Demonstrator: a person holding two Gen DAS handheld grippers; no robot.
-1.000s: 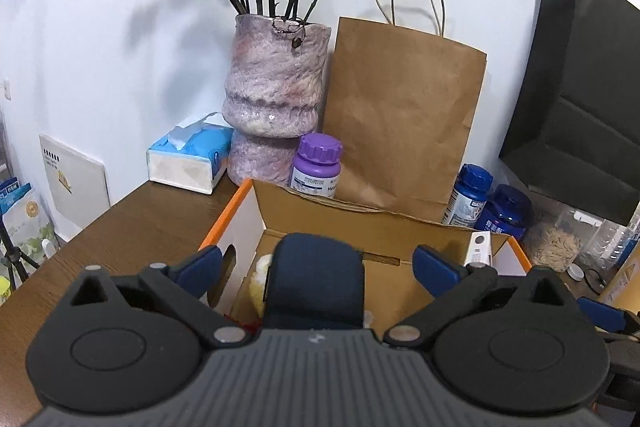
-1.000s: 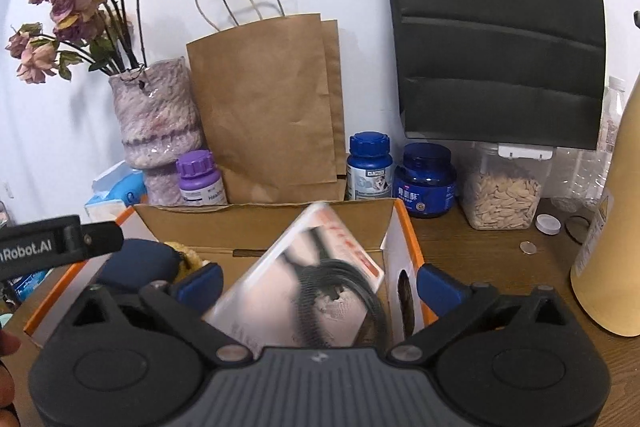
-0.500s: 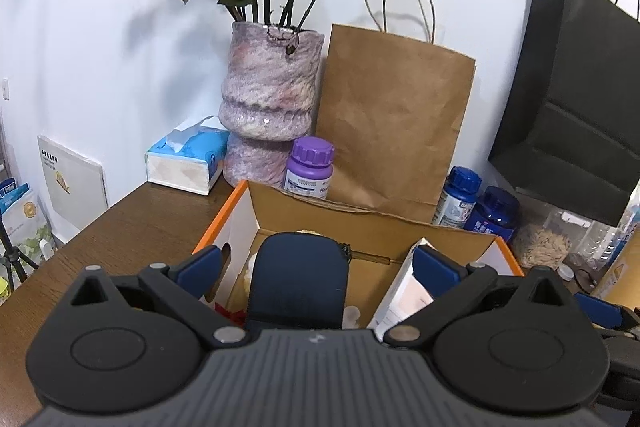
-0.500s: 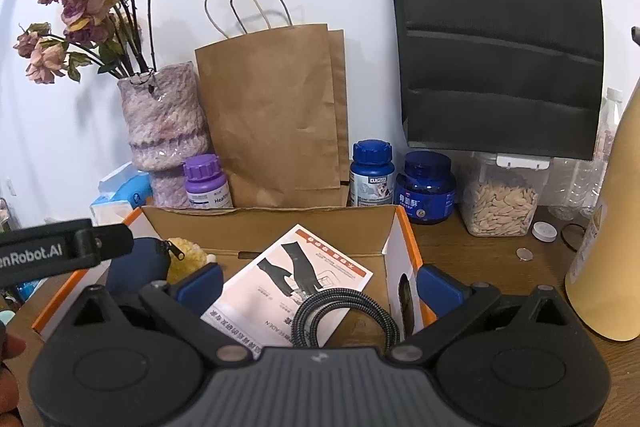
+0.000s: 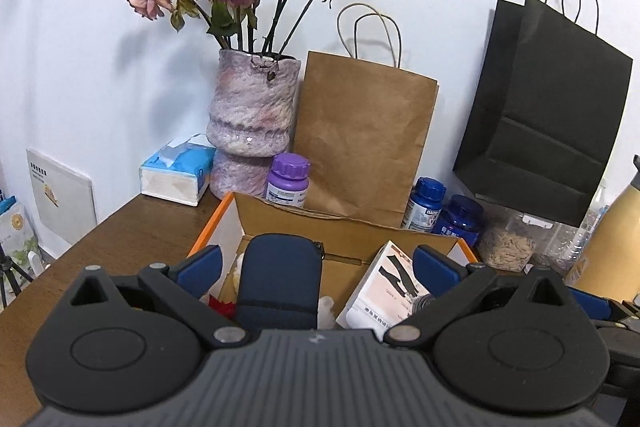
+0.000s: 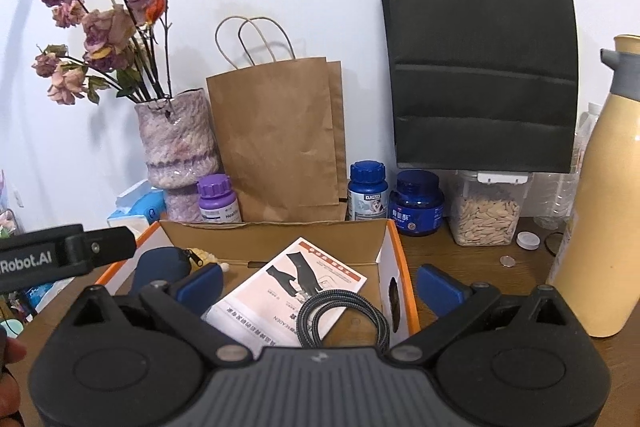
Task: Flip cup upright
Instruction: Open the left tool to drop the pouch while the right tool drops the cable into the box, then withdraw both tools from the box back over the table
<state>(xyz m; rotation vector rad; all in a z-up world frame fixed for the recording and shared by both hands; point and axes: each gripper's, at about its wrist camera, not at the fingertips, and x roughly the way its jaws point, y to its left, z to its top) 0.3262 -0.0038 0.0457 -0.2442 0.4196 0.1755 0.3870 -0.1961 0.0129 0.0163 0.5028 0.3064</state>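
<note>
No cup shows in either view. My left gripper [image 5: 318, 263] hangs open above an orange-edged cardboard box [image 5: 216, 223], over a navy pouch [image 5: 280, 275] standing inside it. My right gripper [image 6: 320, 283] is open too, above the same box [image 6: 402, 267], where a printed leaflet [image 6: 288, 287] lies flat under a coiled braided cable [image 6: 340, 311]. Nothing sits between either pair of fingers. A tall beige flask [image 6: 592, 227] stands upright on the table to the right of the box.
Along the wall stand a vase of dried roses [image 5: 252, 119], a brown paper bag [image 5: 360, 139], a black paper bag [image 5: 548, 131], a purple bottle [image 5: 288, 179], blue bottles [image 6: 368, 191] and a seed container [image 6: 488, 211]. A tissue box [image 5: 176, 171] sits far left.
The leaflet, tilted up and blurred between the right fingers a second ago, now lies flat in the box. Both grippers have risen and drawn back a little.
</note>
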